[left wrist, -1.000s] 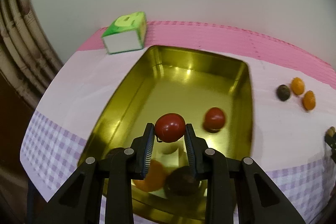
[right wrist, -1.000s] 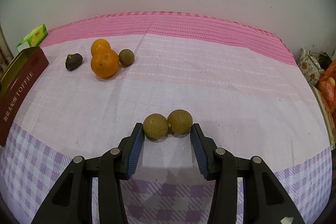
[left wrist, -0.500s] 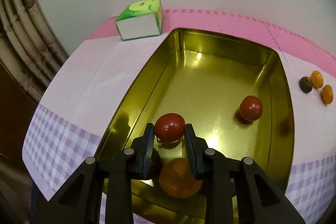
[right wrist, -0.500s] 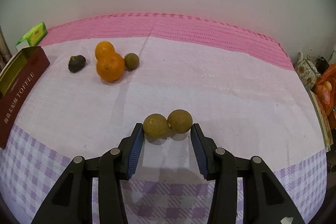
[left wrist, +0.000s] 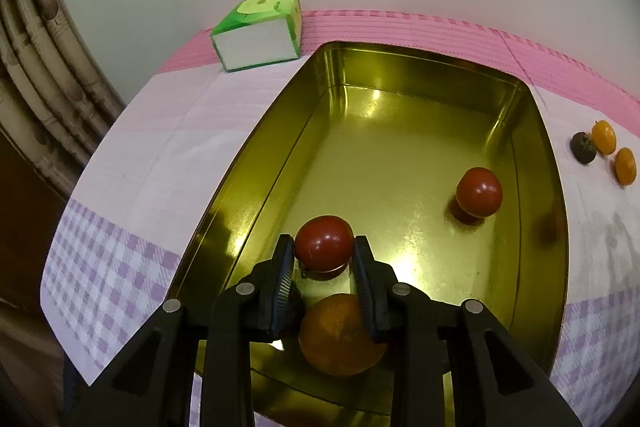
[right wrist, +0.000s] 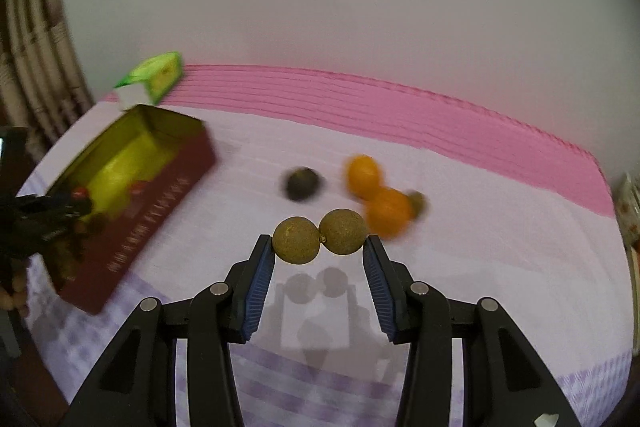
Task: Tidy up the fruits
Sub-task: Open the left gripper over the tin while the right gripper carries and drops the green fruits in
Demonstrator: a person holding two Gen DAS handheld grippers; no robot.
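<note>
My left gripper [left wrist: 324, 255] is shut on a red tomato [left wrist: 324, 242] and holds it low inside the gold tin [left wrist: 532, 131]. In the tin lie a second red tomato [left wrist: 479, 191] at the right and an orange [left wrist: 340, 337] under my fingers. My right gripper [right wrist: 320, 247] is shut on a pair of joined brown longans [right wrist: 320, 239], lifted above the cloth. Two oranges [right wrist: 380, 199], a dark fruit [right wrist: 301, 183] and a brownish fruit [right wrist: 417, 203] lie on the cloth beyond it. The tin [right wrist: 160, 171] with the left gripper [right wrist: 52, 211] shows at the left.
A green and white carton [left wrist: 260, 31] stands behind the tin near the wall. Pipes [left wrist: 36, 75] run along the left. The table edge drops off at the front and left. Two oranges [left wrist: 614, 151] and a dark fruit [left wrist: 583, 147] lie right of the tin.
My right gripper has lifted the longans and swung left toward the tin; its view is blurred. My left gripper has lowered a little with the tomato inside the tin.
</note>
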